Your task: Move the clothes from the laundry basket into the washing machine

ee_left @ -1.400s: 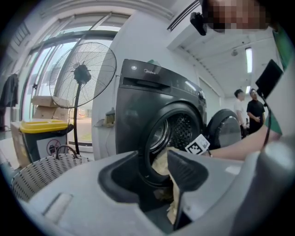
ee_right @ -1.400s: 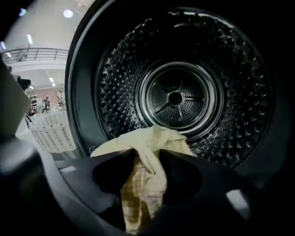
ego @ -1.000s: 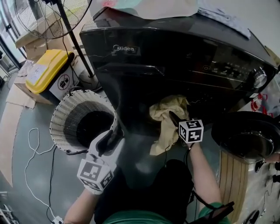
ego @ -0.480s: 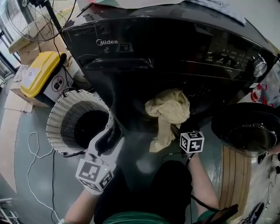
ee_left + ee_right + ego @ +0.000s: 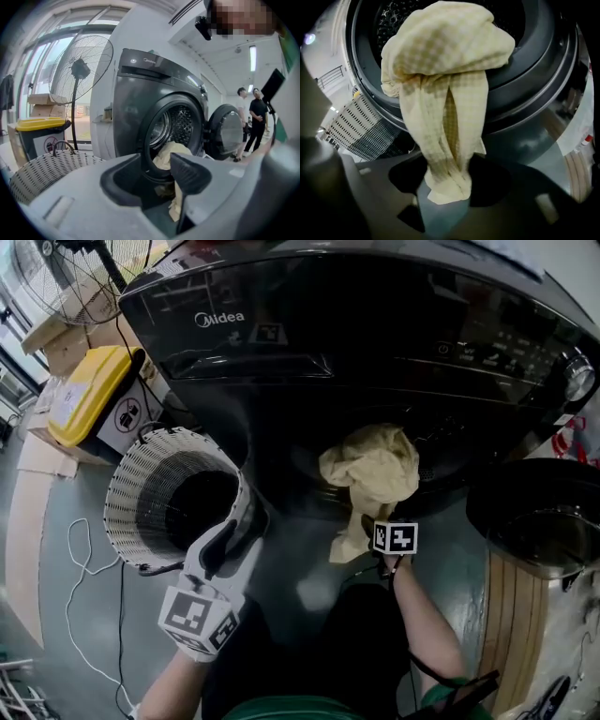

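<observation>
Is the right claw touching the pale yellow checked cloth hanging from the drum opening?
Touching. Right gripper view: the right claw pinches the pale yellow checked cloth at its hanging tail.

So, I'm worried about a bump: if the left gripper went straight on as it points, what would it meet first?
Likely the yellow cloth hanging out of the washing machine, though depth is hard to judge.

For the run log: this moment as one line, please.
left gripper open, empty, by laundry basket | right gripper: jaws flank cloth tail, clamp unclear | cloth draped over washing machine rim
</observation>
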Demonstrator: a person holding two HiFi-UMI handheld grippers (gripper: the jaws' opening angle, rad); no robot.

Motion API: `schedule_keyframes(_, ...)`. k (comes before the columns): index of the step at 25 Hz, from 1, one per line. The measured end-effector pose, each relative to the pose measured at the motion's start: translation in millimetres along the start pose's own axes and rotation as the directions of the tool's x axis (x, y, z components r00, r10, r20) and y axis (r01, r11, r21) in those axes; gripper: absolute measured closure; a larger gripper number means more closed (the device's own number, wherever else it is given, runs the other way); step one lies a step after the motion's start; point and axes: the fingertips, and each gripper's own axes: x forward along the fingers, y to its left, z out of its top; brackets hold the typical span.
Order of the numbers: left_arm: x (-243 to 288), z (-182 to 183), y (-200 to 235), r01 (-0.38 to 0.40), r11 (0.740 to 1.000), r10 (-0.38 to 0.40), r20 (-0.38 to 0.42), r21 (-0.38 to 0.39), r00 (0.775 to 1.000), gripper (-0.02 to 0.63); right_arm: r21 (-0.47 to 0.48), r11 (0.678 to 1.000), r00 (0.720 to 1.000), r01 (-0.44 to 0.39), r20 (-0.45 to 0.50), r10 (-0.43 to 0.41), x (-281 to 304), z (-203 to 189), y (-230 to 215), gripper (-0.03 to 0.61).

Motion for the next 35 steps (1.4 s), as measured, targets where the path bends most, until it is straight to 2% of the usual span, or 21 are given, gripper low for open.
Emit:
schedule_keyframes(1,-1,0,2,-0.006,1.000,0.006,-0.002,-0.004,1.000,0.420,0.000,1.000,1.000,0.008,0.014,-0.008,-4,5,-1,0.380)
schedule_keyframes(3,-2,0,6,-0.012,1.000,0.012,-0.002,-0.013,1.000,0.422,-0.010,1.000,0.998,0.012,0.061,-0.011,-15,18,-1,0.515)
schedule_keyframes(6,-1,3,7,-0.006,1.000,0.006,0.006,-0.023,1.000,0.422,-0.098,0.995,0.987,0.030,0.163,-0.013,-39,47,6,0.538)
schedule_keyframes(11,0,10,8,-0.002,0.999,0.003,0.024,-0.033,1.000,0.422,-0.237,0.970,0.939,0.060,0.344,0.026,-82,126,38,0.540)
schedule_keyframes(13,-5,15,9,-0.005,1.000,0.006,0.033,-0.030,0.999,0.423,-0.264,0.961,0.929,0.079,0.368,0.025,-87,155,47,0.538)
schedule_keyframes(16,-13,18,15,-0.020,0.999,0.021,0.043,-0.025,0.999,0.425,-0.281,0.952,0.932,0.124,0.363,-0.015,-78,183,44,0.529)
schedule_keyframes(17,-16,18,18,-0.027,0.999,0.028,0.044,-0.028,0.999,0.426,-0.287,0.949,0.939,0.134,0.343,-0.029,-72,185,41,0.521)
schedule_keyframes(19,-19,19,22,-0.036,0.999,0.037,0.045,-0.033,0.998,0.428,-0.292,0.946,0.958,0.139,0.282,-0.054,-60,177,34,0.394)
schedule_keyframes(20,-20,19,24,-0.037,0.999,0.039,0.046,-0.037,0.998,0.430,-0.293,0.946,0.964,0.142,0.259,-0.064,-59,171,32,0.359)
schedule_keyframes(24,-15,19,27,-0.025,0.999,0.027,0.057,-0.043,0.998,0.430,-0.268,0.948,0.958,0.170,0.270,-0.096,-74,154,25,0.307)
schedule_keyframes(29,-3,15,20,0.007,0.999,-0.004,0.062,-0.047,0.998,0.430,-0.195,0.969,0.954,0.150,0.286,-0.090,-96,122,19,0.267)
schedule_keyframes(31,0,13,16,0.022,0.999,-0.019,0.058,-0.042,0.998,0.430,-0.175,0.976,0.965,0.130,0.246,-0.084,-90,100,17,0.210)
schedule_keyframes(33,1,12,13,0.034,0.999,-0.032,0.052,-0.038,0.998,0.430,-0.137,0.986,0.982,0.097,0.176,-0.072,-73,73,14,0.123)
schedule_keyframes(35,-1,11,11,0.038,0.999,-0.036,0.047,-0.034,0.998,0.430,-0.093,0.992,0.992,0.080,0.102,-0.070,-53,48,7,0.073)
